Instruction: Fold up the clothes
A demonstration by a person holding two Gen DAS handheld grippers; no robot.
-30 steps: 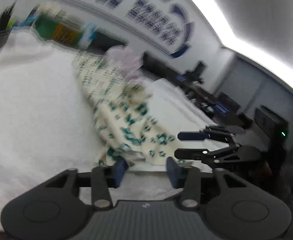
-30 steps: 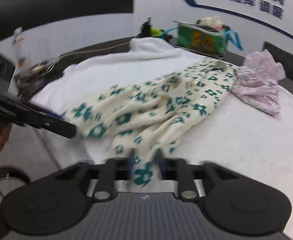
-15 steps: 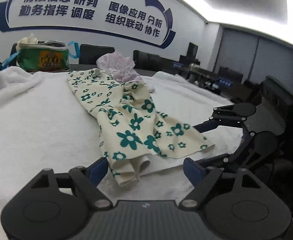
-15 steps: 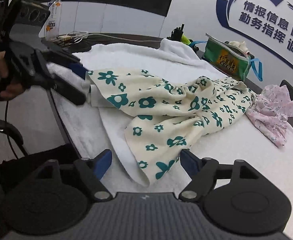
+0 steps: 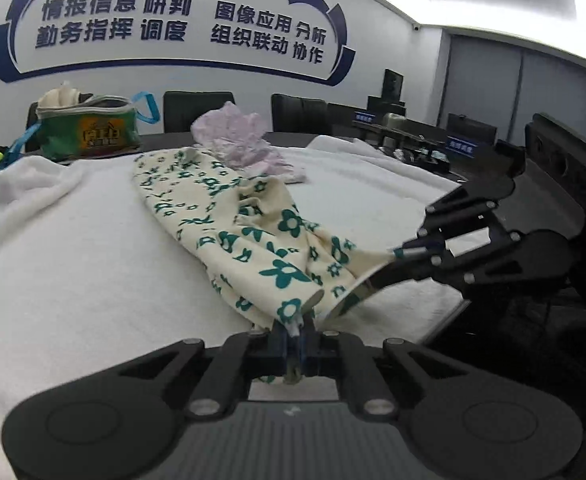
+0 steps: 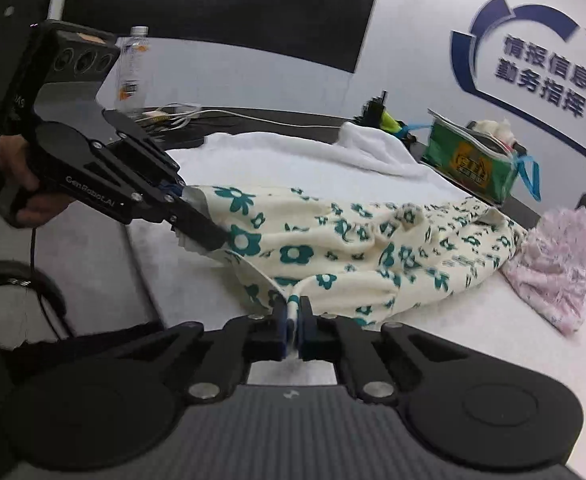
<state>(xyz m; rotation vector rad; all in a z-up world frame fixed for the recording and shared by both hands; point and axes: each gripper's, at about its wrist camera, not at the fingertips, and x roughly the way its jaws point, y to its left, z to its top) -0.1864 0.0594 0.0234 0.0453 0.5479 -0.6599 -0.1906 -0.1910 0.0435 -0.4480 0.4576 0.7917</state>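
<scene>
A cream cotton garment printed with green flowers [image 5: 253, 236] lies bunched on a white towelling table cover [image 5: 73, 264], its far end touching a crumpled pale pink garment [image 5: 237, 140]. The left gripper [image 5: 293, 334] has its 2 blue pads pinched tight on the near hem; the right gripper [image 6: 292, 322] is likewise clamped on another near corner of the same hem. The cloth looks light, soft and limp, likely to sag between grips, so holding both hem corners seems sensible. A green zipped pouch [image 5: 89, 132] sits beyond the pink garment
</scene>
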